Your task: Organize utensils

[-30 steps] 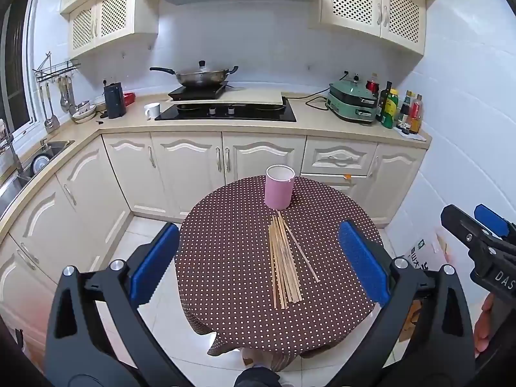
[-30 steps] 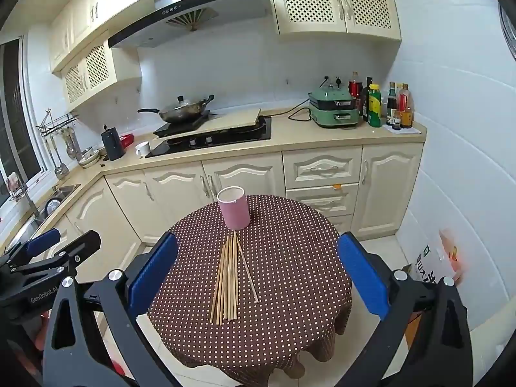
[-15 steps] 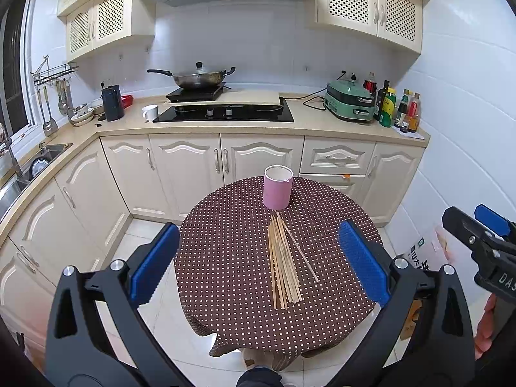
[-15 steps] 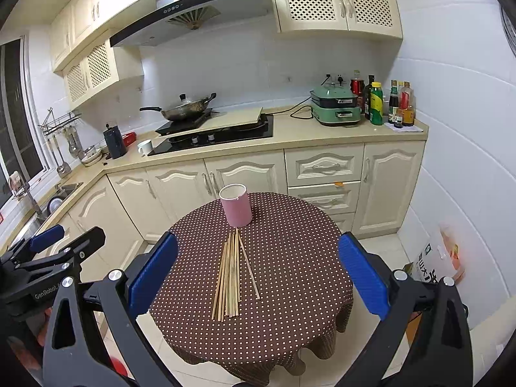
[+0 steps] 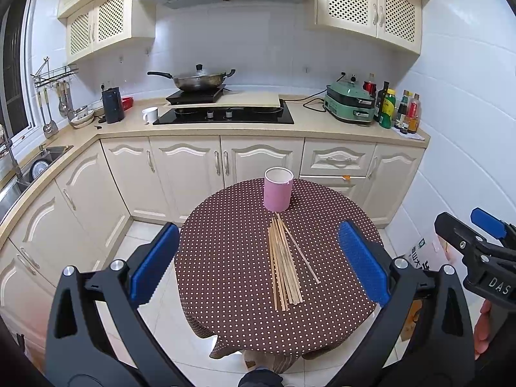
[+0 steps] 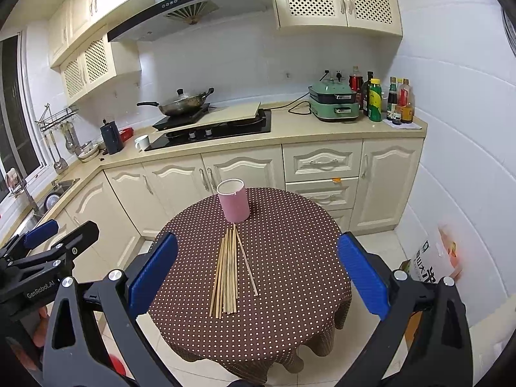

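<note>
Currently, pink cup (image 5: 278,189) interior hidden; chopsticks (image 5: 283,266) lie just beside it on table (image 5: 225,258). Left gripper (image 5: 258,264) and right gripper (image 6: 254,272): jaws spread wide, empty.

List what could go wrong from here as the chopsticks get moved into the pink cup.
1. The chopsticks lie flat in a loose bundle with one splayed off; wide-open jaws may pinch only a few and scatter the rest.
2. The pink cup is upright and unsupported; a bump while loading could tip it.
3. The tablecloth drapes loosely, so a snag by either gripper could drag everything.

Chopsticks (image 5: 285,262) lie exposed — cup (image 5: 278,189) just behind.
</note>
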The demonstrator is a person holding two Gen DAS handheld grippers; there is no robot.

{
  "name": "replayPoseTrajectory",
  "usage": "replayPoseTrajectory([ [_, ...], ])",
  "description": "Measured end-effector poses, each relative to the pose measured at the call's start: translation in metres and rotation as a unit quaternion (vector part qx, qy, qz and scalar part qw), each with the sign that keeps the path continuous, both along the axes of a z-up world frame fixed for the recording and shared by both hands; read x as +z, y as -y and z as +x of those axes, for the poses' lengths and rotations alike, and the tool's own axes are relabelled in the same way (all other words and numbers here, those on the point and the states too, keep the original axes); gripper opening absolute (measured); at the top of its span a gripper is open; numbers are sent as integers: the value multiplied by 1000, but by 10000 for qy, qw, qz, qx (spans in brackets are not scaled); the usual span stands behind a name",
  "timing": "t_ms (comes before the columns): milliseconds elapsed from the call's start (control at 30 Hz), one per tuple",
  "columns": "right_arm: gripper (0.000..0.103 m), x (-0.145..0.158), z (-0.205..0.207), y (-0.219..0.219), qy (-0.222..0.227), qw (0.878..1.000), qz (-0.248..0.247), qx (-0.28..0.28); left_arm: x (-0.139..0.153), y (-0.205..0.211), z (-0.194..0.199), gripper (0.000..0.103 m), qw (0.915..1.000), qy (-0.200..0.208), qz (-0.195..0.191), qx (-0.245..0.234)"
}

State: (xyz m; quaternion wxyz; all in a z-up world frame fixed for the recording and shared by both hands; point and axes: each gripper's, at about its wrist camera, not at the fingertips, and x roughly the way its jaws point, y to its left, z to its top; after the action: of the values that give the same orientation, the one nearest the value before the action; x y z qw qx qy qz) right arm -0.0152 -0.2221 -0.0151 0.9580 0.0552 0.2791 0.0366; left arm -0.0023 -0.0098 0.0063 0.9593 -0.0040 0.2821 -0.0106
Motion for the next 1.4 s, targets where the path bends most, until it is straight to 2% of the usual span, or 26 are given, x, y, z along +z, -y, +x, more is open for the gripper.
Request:
replayPoseTrajectory([
  [1400, 96, 3, 5, -7, 4, 9999, 34, 100, 0, 1, 1, 97, 9999, 129, 72, -53],
])
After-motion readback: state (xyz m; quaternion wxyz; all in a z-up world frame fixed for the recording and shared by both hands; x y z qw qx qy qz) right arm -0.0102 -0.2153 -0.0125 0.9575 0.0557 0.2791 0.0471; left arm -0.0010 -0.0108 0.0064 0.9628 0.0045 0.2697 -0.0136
